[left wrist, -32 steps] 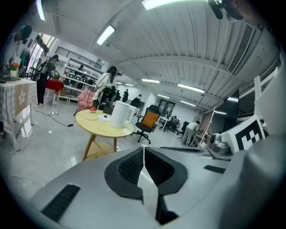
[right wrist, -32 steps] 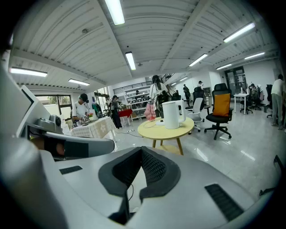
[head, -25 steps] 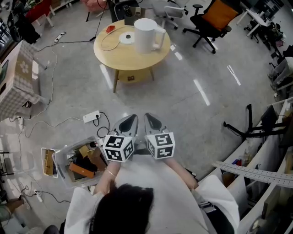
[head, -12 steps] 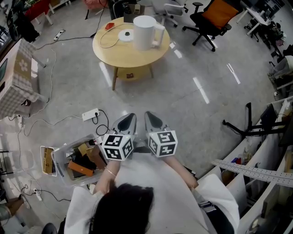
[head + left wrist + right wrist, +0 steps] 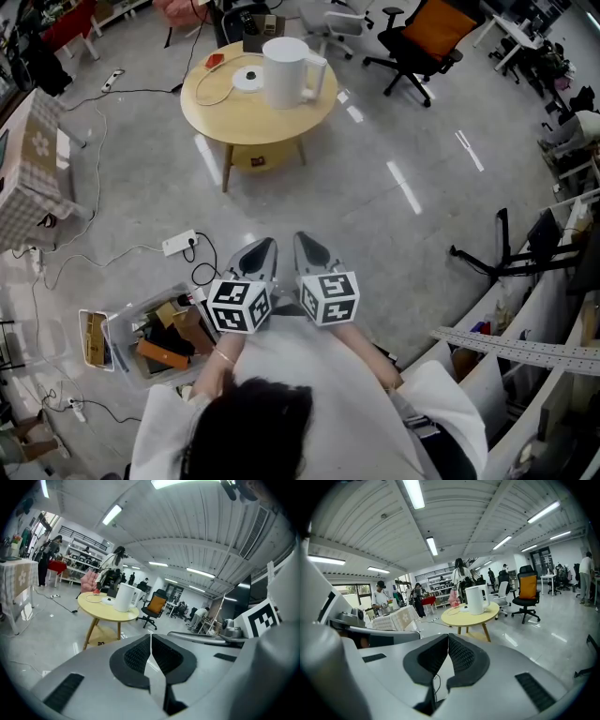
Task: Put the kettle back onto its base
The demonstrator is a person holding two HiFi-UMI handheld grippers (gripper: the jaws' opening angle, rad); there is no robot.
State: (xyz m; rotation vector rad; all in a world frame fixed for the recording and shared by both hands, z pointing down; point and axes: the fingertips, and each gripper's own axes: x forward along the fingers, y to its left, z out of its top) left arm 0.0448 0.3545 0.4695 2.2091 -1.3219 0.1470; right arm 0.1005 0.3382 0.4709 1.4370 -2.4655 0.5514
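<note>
I read the white round base (image 5: 249, 79) lying on the round pale wooden table (image 5: 225, 117), with the white cylindrical kettle (image 5: 286, 72) standing upright just to its right (off the base, handle facing right). Left gripper (image 5: 150, 639): jaws closed together, nothing between them, well short of the table. Right gripper (image 5: 448, 638): jaws likewise clenched, empty, just beside the left.
</note>
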